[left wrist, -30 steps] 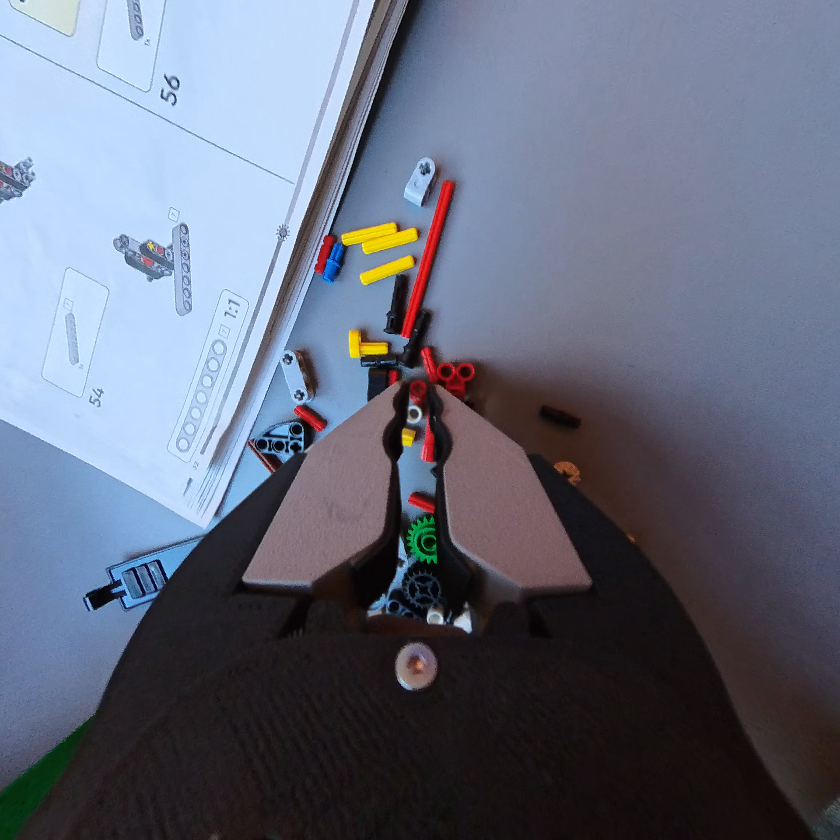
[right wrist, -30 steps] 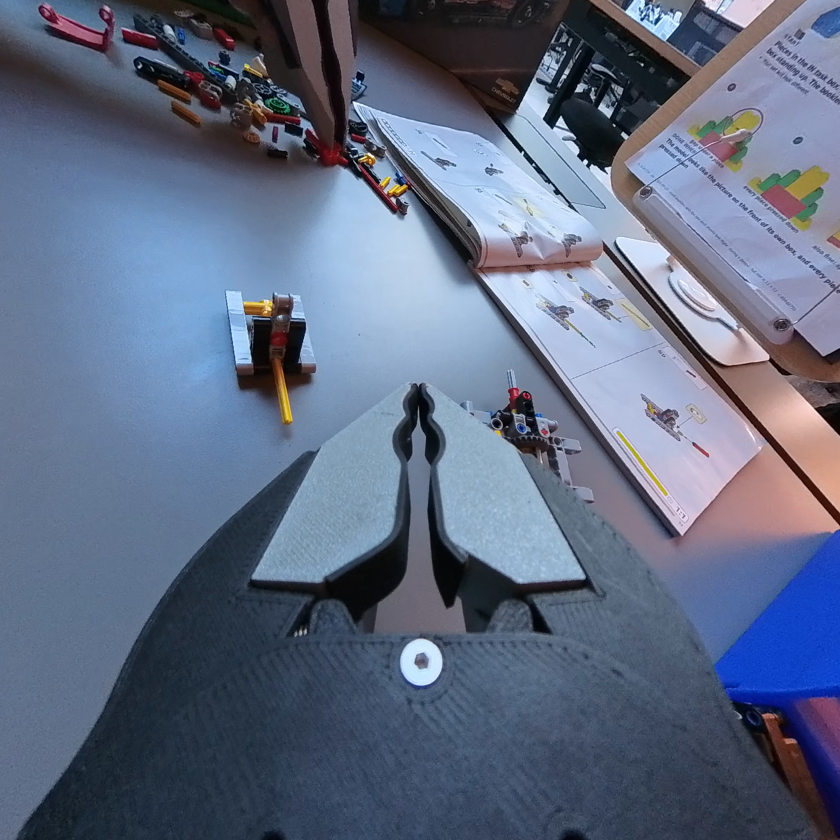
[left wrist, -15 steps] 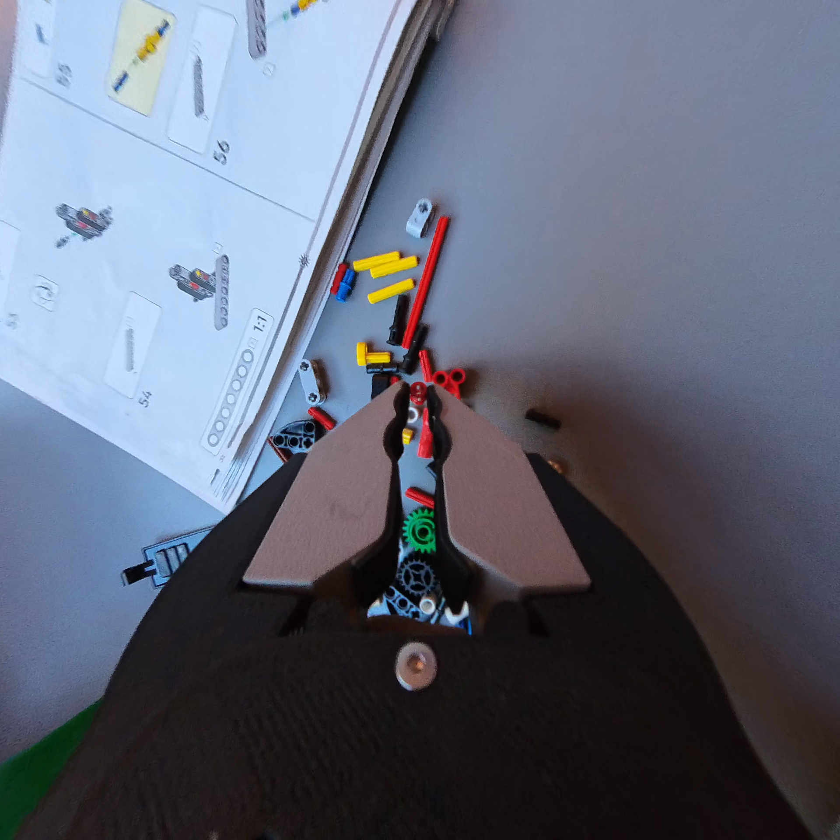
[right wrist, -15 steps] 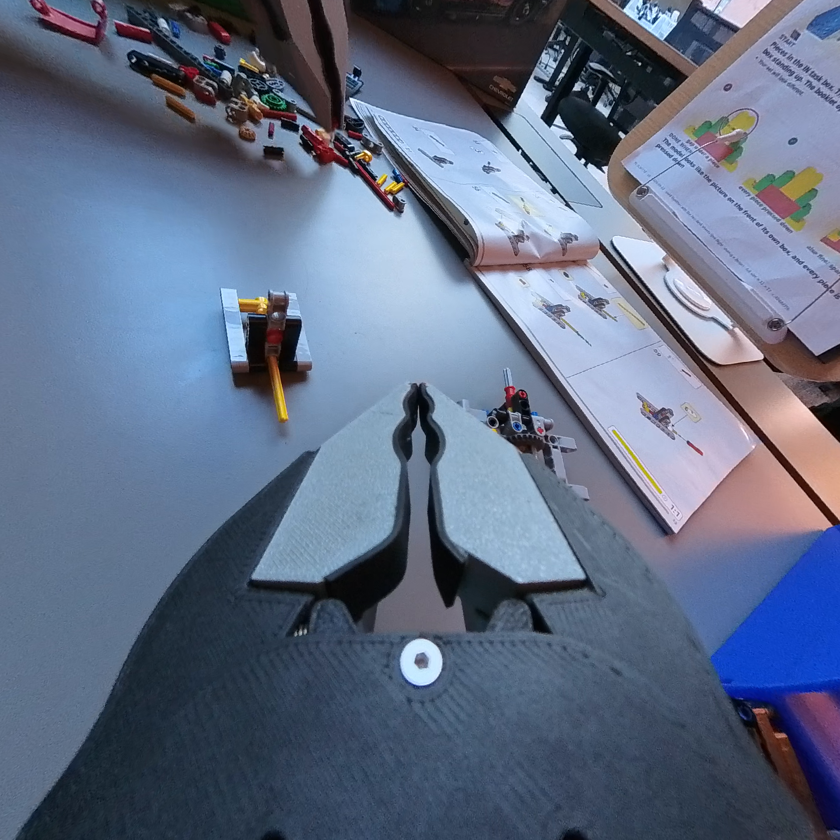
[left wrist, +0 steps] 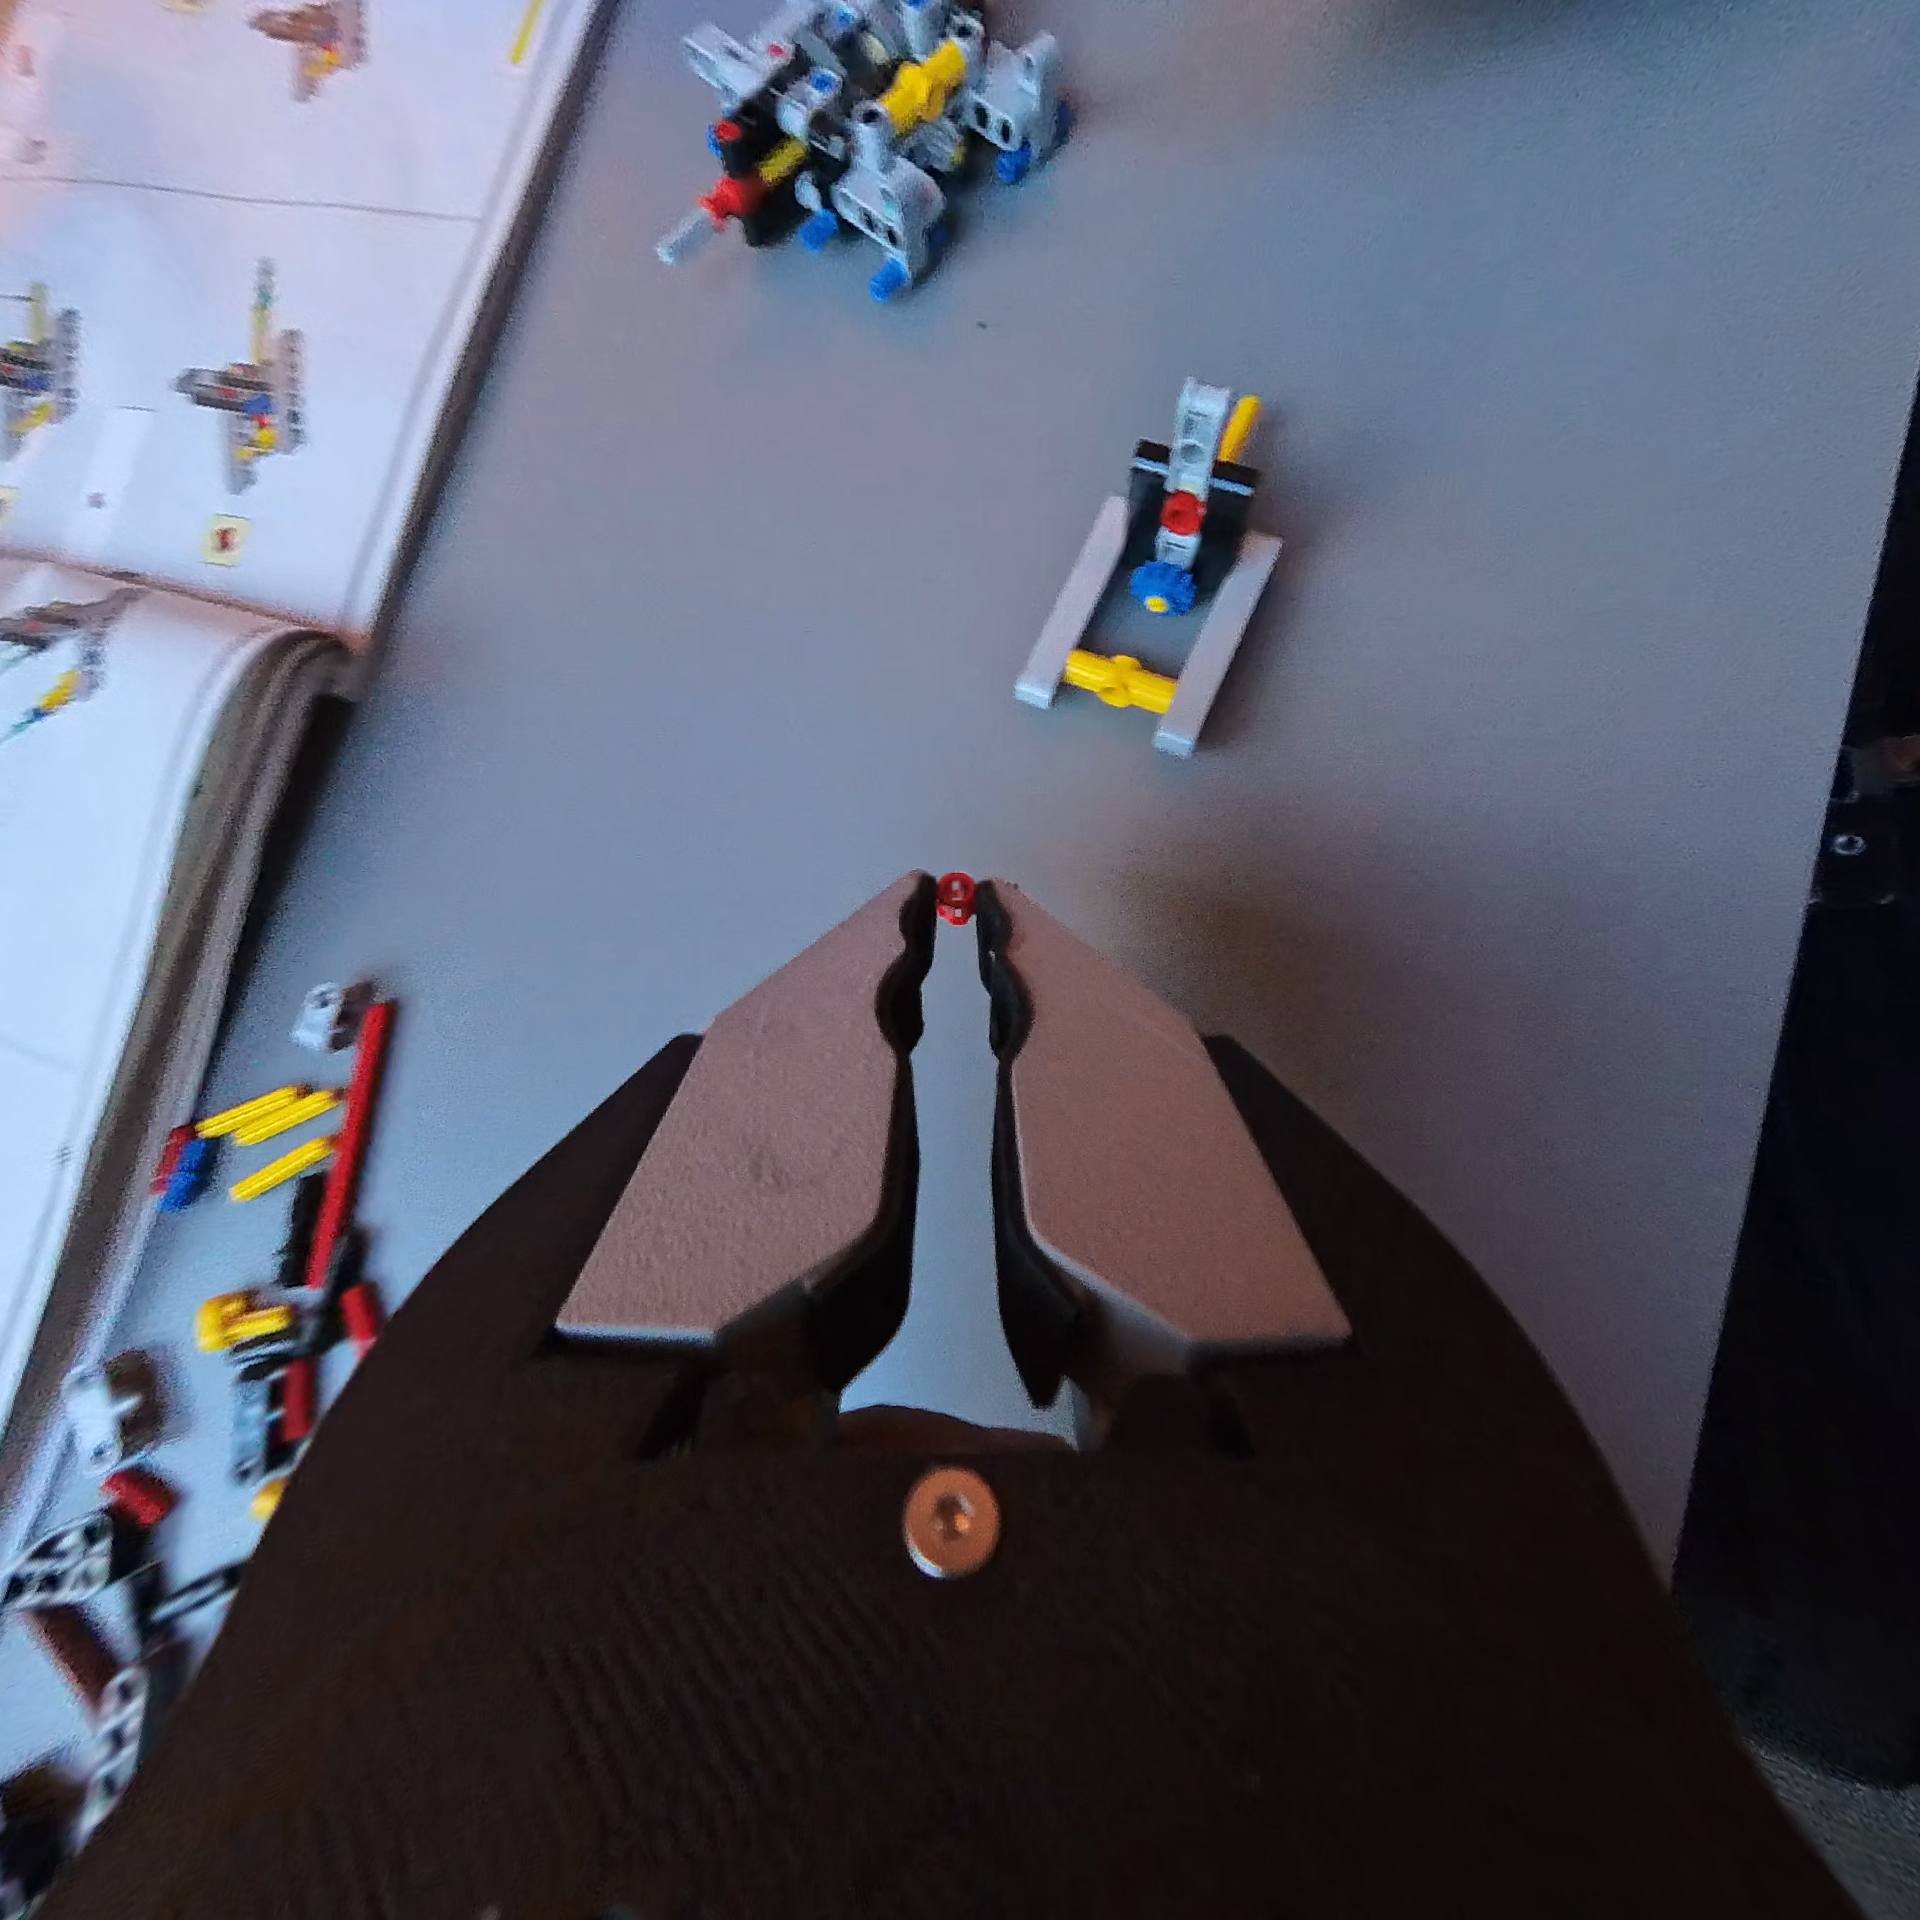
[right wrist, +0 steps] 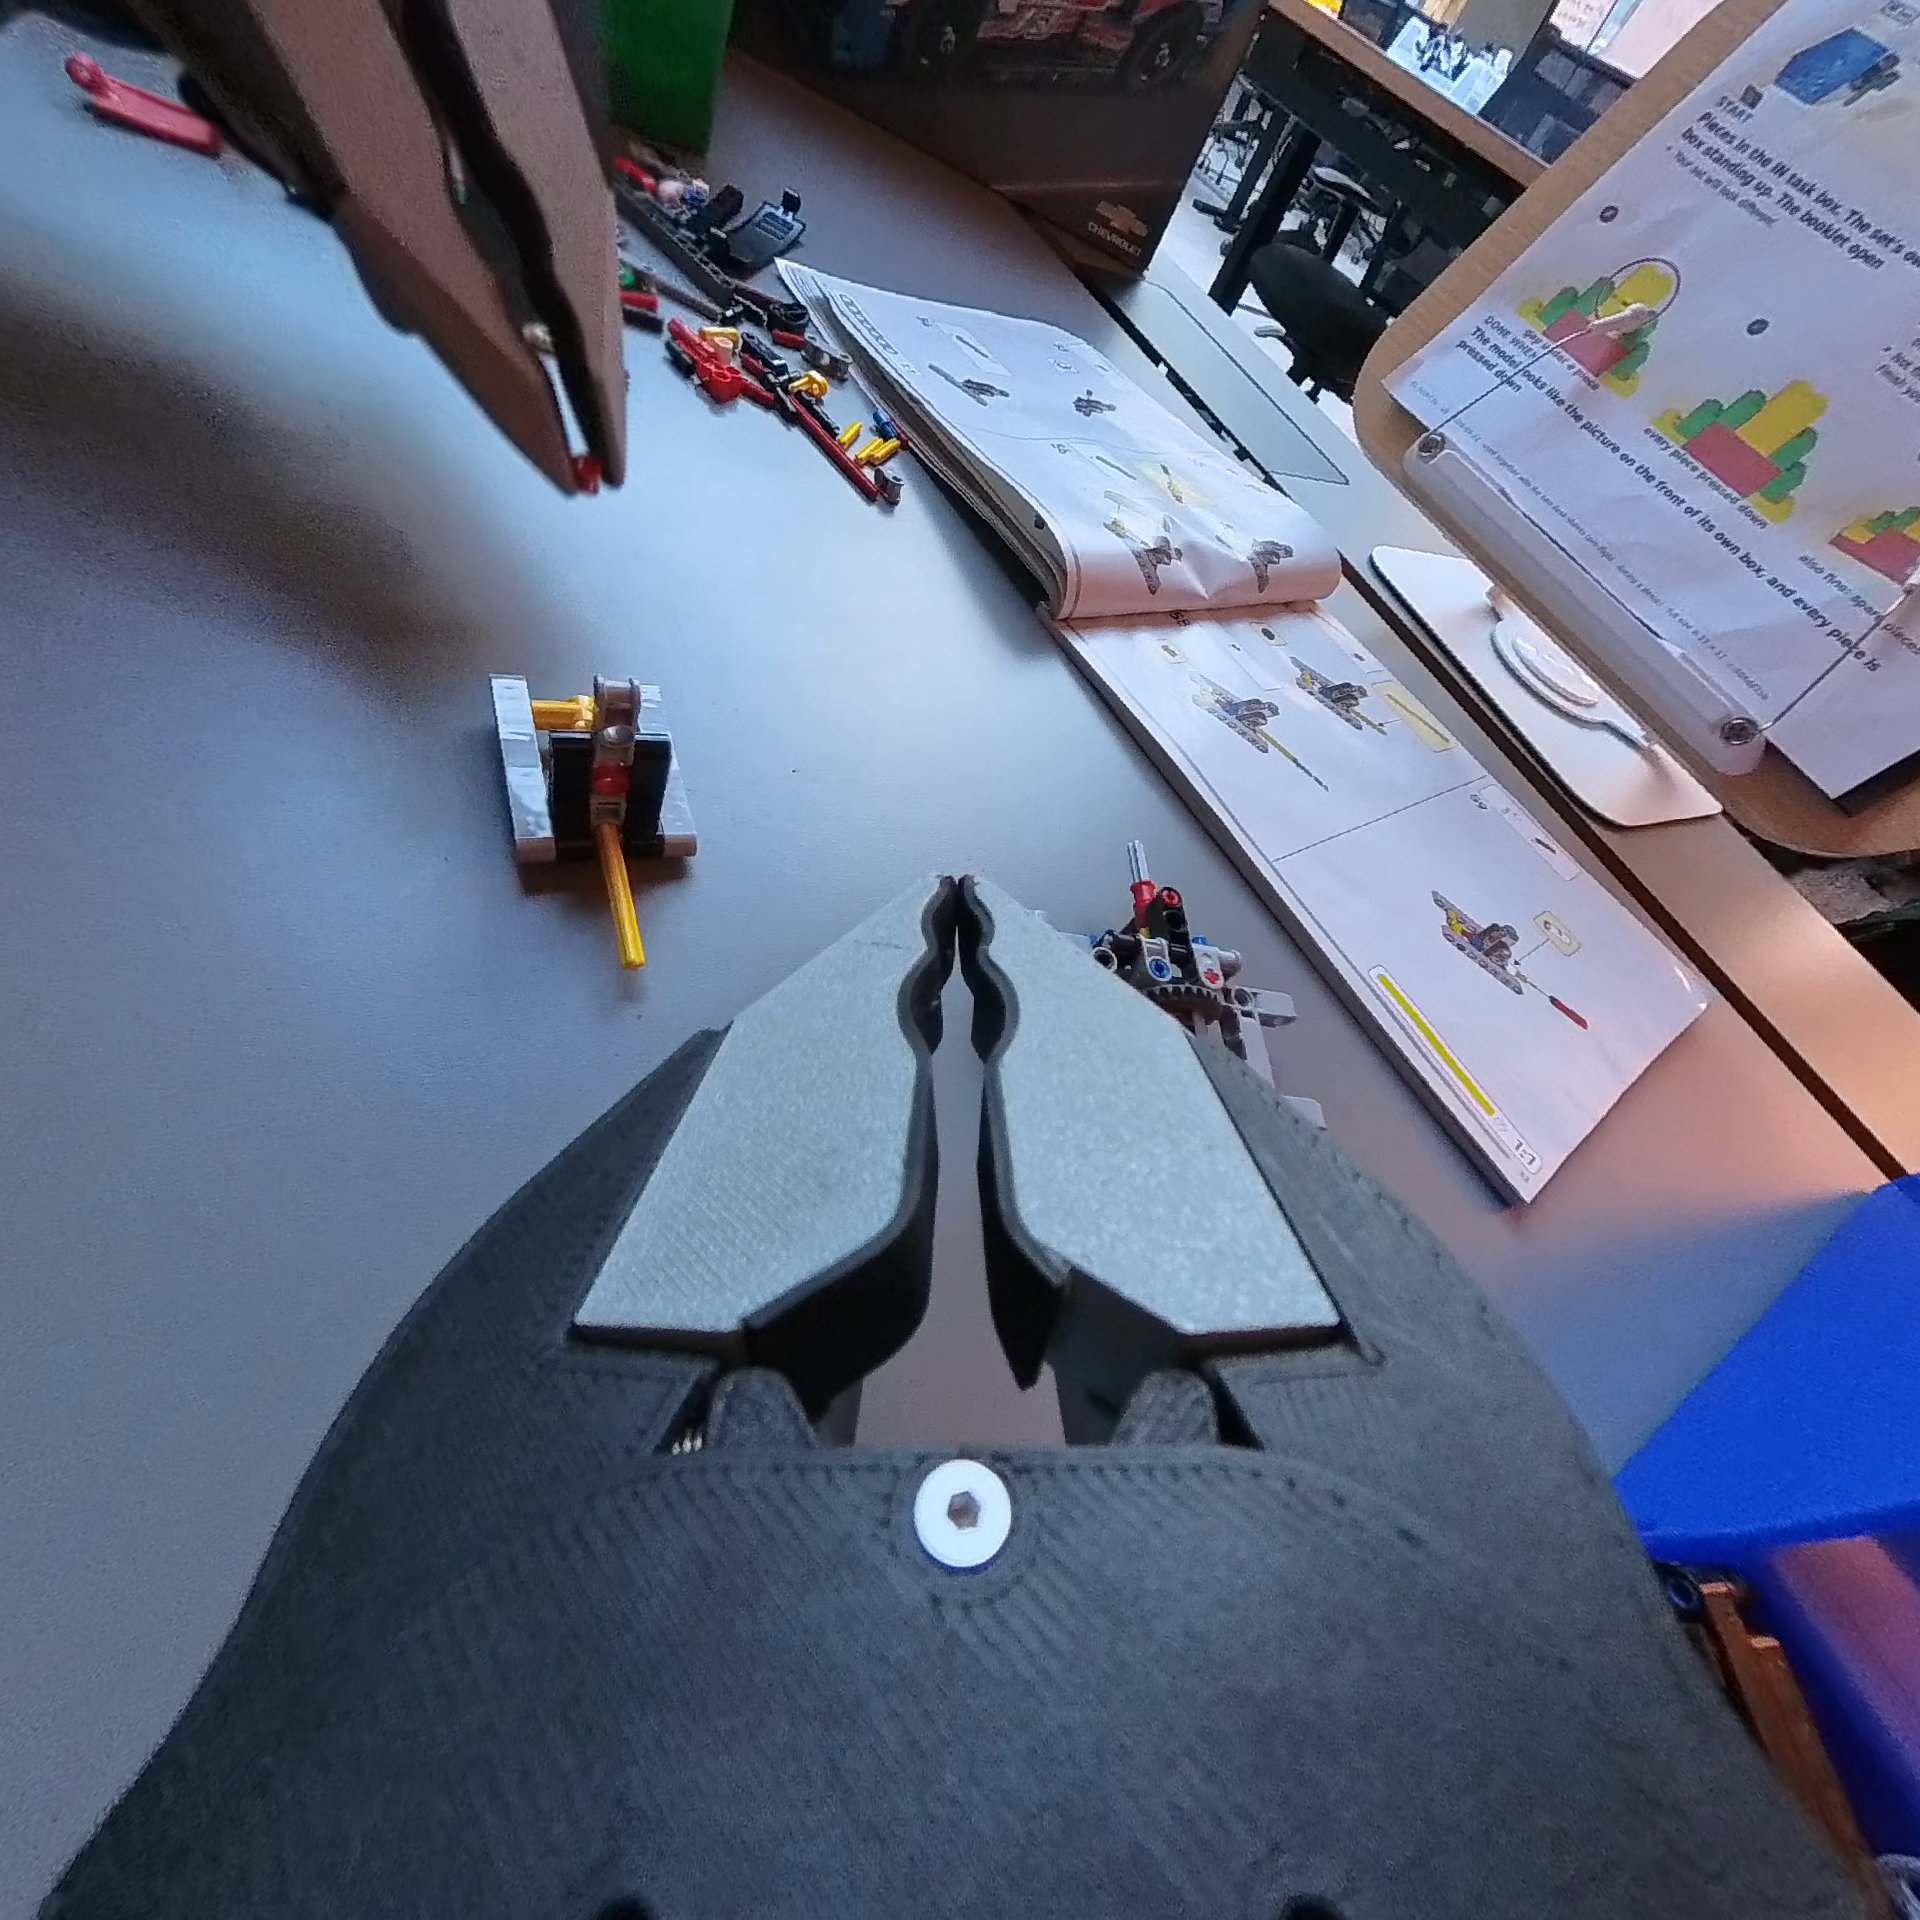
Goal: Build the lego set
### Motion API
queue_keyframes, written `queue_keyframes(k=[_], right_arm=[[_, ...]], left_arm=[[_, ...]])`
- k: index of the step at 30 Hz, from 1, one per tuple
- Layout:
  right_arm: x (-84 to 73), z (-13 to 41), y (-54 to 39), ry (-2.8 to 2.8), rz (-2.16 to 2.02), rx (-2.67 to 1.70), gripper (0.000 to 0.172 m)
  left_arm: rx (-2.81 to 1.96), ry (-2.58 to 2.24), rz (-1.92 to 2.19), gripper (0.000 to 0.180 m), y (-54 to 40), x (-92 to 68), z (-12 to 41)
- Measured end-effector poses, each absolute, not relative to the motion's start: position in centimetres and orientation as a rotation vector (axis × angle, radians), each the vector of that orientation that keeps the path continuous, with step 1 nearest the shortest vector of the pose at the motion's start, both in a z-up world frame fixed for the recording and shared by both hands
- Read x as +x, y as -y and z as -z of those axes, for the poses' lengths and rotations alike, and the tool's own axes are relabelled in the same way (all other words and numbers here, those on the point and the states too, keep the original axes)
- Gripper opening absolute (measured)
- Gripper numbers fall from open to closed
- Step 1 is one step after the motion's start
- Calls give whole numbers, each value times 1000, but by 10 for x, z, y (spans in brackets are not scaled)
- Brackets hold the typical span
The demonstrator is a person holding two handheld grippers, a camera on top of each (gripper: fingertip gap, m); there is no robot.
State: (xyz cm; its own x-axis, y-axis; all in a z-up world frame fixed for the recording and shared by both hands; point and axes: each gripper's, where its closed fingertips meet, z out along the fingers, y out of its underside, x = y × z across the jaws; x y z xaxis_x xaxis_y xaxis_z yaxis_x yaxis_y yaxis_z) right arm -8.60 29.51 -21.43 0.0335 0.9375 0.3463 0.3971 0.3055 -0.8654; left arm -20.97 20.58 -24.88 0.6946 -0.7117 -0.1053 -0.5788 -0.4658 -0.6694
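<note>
Left gripper [left wrist: 956, 902] pinches a small red piece [left wrist: 955, 898], detail blurred; right gripper [right wrist: 957, 886] pressed together, bare; booklet [right wrist: 1143, 540] print illegible.

The right gripper [right wrist: 957, 883] hovers over the grey tabletop [right wrist: 260, 935], jaws closed on nothing. Far left, the left gripper [right wrist: 588, 473] pinches a small red piece [right wrist: 586, 474] above a small grey-and-black assembly [right wrist: 592, 774].

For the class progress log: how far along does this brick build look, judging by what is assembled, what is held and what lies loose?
Done: two sub-assemblies stand on the grey table, a grey-railed frame with a yellow axle and a denser gear module. In hand: the left gripper pinches a small red bush, lifted above the table; the right gripper is shut, empty. Left: loose pins and axles beside the open instruction booklet.
</note>
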Motion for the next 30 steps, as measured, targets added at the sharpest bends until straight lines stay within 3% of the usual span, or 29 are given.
queue_keyframes(k=[15,30], right_arm=[[-85,214,-294,1553,-665,-1262,0],[-86,216,-295,1562,-672,-1271,0]], left_arm=[[-2135,-977,267,5,-208,-195,272],[-2170,-969,347,19,-203,-201,272]])
